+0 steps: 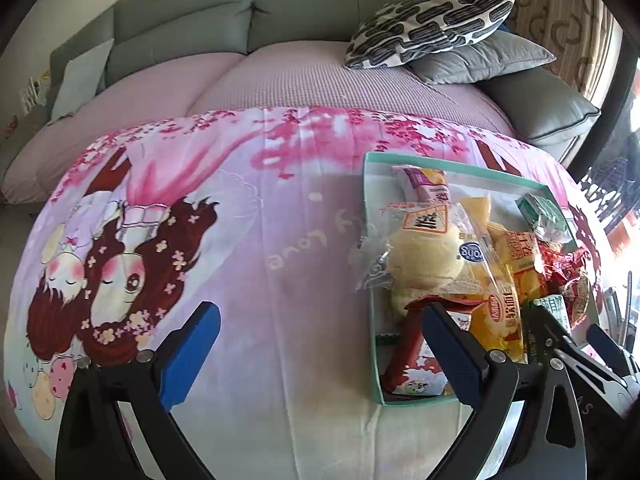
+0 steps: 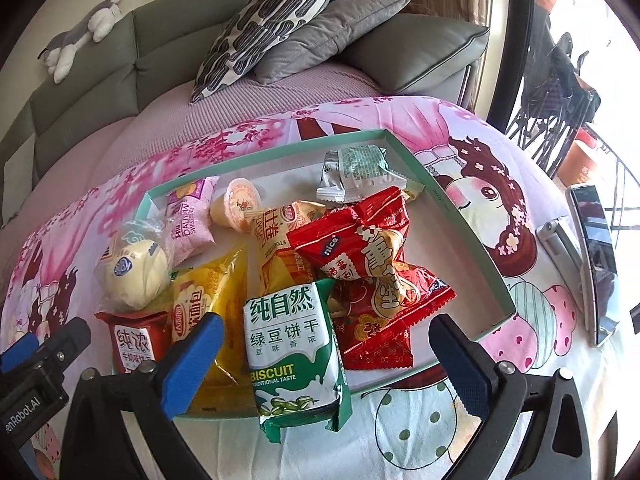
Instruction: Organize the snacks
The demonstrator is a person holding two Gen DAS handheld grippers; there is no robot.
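So the snacks are all heaped in a shallow teal-rimmed box [image 2: 468, 236] sitting on a table covered with a pink cartoon cloth [image 1: 256, 248]. Front and center is a green and white mung bean biscuit pack [image 2: 298, 356], and it's hanging over the box's near rim onto the cloth. Behind it is a pile of red wrappers [image 2: 372, 264], a yellow bread bag [image 2: 212, 292] to its left, a red milk biscuit pack [image 2: 134, 338] left of that, and a round bun in clear plastic [image 2: 134, 272] leaning on top. Further back there's a pink Swiss roll pack [image 2: 190, 216], a little jelly cup [image 2: 240, 204] and a silvery green pouch [image 2: 356, 172] near the far corner.

The right gripper [image 2: 326, 356] hovers right over the green pack with its jaws spread wide, one blue pad on each side, not touching it as far as I can see. The left gripper [image 1: 320, 348] is spread open too, holding nothing, sitting over the bare cloth just beside the box's left wall, with its right finger [image 1: 448, 352] overlapping the box corner.

Off to the right a phone [image 2: 596, 256] stands on a holder. Behind the table is a grey sofa [image 1: 224, 16] with a patterned pillow [image 1: 432, 28] and a plush toy [image 2: 84, 36] on the backrest.
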